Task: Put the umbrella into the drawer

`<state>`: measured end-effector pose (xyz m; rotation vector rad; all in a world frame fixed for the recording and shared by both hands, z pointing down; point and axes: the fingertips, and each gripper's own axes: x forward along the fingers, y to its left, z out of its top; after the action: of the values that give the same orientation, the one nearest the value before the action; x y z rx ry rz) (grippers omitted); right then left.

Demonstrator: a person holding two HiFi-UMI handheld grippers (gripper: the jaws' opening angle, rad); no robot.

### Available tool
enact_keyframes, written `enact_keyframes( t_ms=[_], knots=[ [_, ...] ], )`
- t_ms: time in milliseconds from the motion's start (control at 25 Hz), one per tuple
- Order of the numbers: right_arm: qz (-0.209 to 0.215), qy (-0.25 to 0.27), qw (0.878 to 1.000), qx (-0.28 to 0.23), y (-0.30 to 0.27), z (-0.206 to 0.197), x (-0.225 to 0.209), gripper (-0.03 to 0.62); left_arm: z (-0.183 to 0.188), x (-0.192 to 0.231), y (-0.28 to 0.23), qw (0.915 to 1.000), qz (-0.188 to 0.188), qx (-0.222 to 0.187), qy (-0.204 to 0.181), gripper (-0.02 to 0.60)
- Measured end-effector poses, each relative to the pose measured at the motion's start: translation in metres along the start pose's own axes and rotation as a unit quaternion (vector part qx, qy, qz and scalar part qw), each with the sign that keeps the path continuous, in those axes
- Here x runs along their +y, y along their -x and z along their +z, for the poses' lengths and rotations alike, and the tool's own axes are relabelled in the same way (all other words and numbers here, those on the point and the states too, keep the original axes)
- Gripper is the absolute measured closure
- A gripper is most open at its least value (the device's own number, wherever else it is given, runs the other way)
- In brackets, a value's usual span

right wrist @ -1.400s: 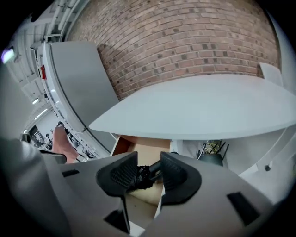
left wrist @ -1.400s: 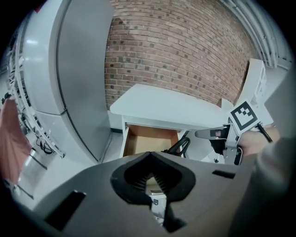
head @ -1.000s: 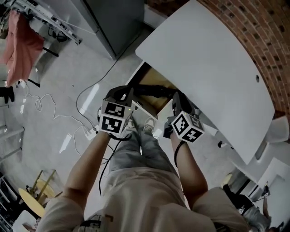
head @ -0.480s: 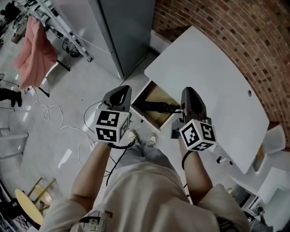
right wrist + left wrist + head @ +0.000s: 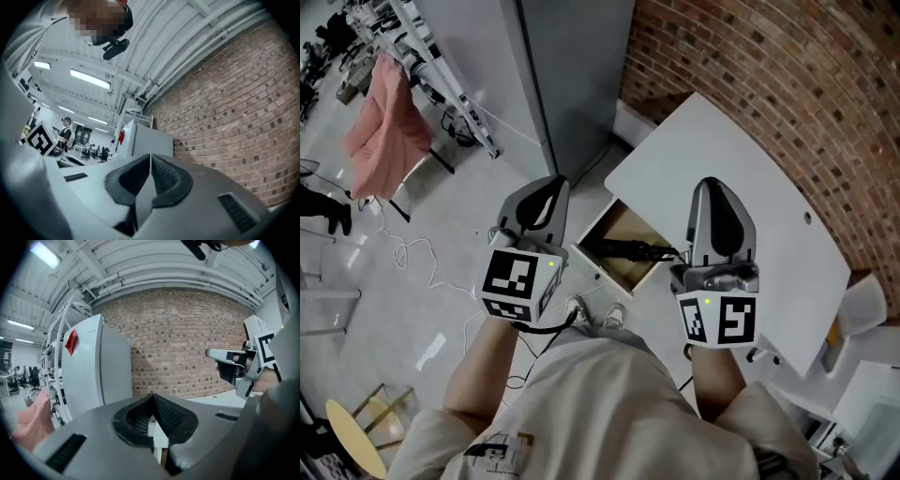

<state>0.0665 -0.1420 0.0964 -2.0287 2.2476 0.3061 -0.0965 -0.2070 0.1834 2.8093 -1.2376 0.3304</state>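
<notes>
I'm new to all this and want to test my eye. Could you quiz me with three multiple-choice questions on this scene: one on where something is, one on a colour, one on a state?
1. Where is the umbrella?
A on the table
B in the drawer
C on the floor

2. What colour is the hanging cloth?
A blue
B pink
C green

3. How is the drawer?
A shut
B taken out
C open

Answers:
1 B: it lies across the drawer's inside.
2 B: it shows pink at the head view's left.
3 C: it is pulled out, so its inside shows from above.
</notes>
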Motion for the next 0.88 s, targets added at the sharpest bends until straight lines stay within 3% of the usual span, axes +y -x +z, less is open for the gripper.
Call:
enact_keyframes(
  t_ms=[240, 400, 640, 880],
  knots=[
    [0.051, -0.02, 0.998, -0.018, -0.006, 0.054, 0.014, 0.583, 0.068, 0.006, 0.026, 0.9959, 0.016, -0.077, -0.045, 0.574],
    [0.083, -0.057, 0.995, -0.02, -0.004, 0.075, 0.018, 0.583, 0.099, 0.008, 0.041, 0.9927, 0.021, -0.109, -0.047, 0.574],
    [0.105, -0.027, 0.994, -0.016, 0.006, 0.084, 0.029, 0.583, 0.111, 0.006, 0.057, 0.9892, 0.028, -0.127, -0.067, 0.573],
    [0.131, -0.032, 0.991, 0.011, 0.01, 0.069, 0.044, 0.583, 0.101, -0.006, 0.06, 0.9891, 0.019, -0.122, -0.08, 0.572]
  ],
)
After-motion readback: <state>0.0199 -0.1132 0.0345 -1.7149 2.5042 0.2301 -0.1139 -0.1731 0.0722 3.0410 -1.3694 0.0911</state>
